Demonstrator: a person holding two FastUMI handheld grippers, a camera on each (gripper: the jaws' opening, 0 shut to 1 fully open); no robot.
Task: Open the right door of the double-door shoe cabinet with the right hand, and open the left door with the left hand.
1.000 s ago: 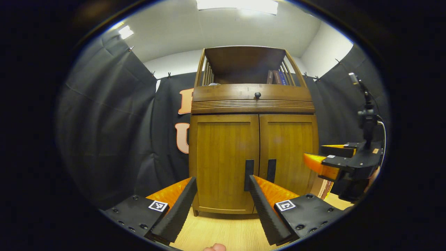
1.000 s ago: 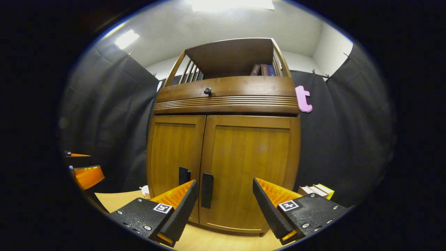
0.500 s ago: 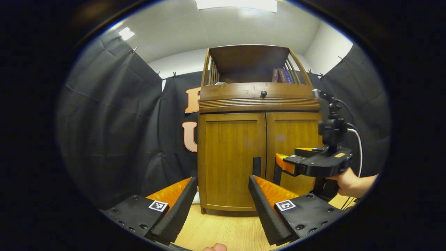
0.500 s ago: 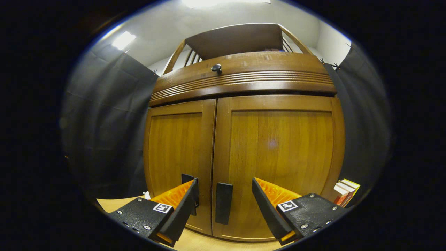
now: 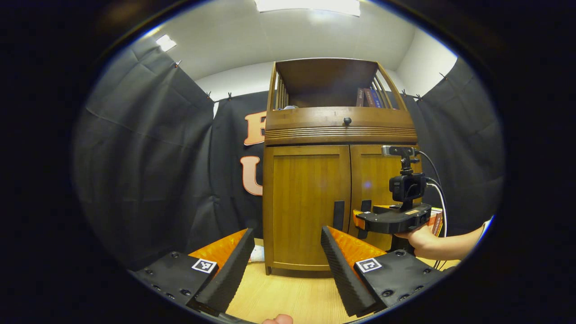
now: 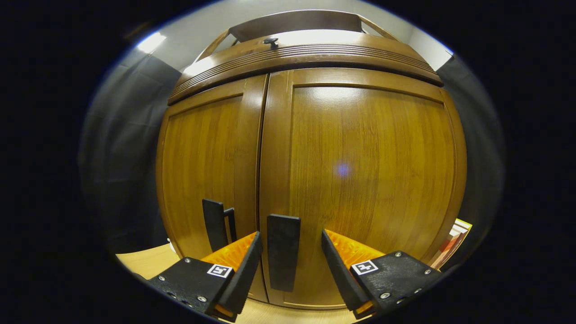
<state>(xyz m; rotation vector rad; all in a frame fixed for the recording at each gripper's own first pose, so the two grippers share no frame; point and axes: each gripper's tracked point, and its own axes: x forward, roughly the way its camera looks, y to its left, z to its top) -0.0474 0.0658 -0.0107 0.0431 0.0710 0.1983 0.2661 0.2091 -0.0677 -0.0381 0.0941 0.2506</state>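
Cabinet [image 5: 339,180] stands on a pale wood floor [image 5: 292,297] against the black cloth wall, seen head-on in the left gripper view; both doors closed; open shelf on top with slatted sides, a few books [image 5: 366,96] upright at its right end; a ribbed band below the shelf carries a small dark knob [image 5: 347,120].

Left door [image 5: 307,207] and right door [image 5: 382,189] meet at a centre seam; each has a dark vertical handle beside the seam, left handle [image 5: 338,215] and right handle [image 5: 365,206].

Right gripper [image 6: 288,256] close up to the right door [image 6: 360,180] in the right gripper view; jaws spread, the right handle [image 6: 283,252] standing between the two fingers; whether either finger touches it, cannot tell. Left handle [image 6: 214,225] just left of the near finger, on the left door [image 6: 207,171].

In the left gripper view the same right gripper [image 5: 357,219] sits level at the right handle, a hand [image 5: 420,237] holding it from the right, a small camera on a post above it, cable trailing down.

Left gripper [image 5: 285,265] well back from the cabinet, jaws spread wide, nothing between them; it faces the lower part of the left door.

Stacked books [image 6: 454,236] low at the cabinet's right side in the right gripper view.
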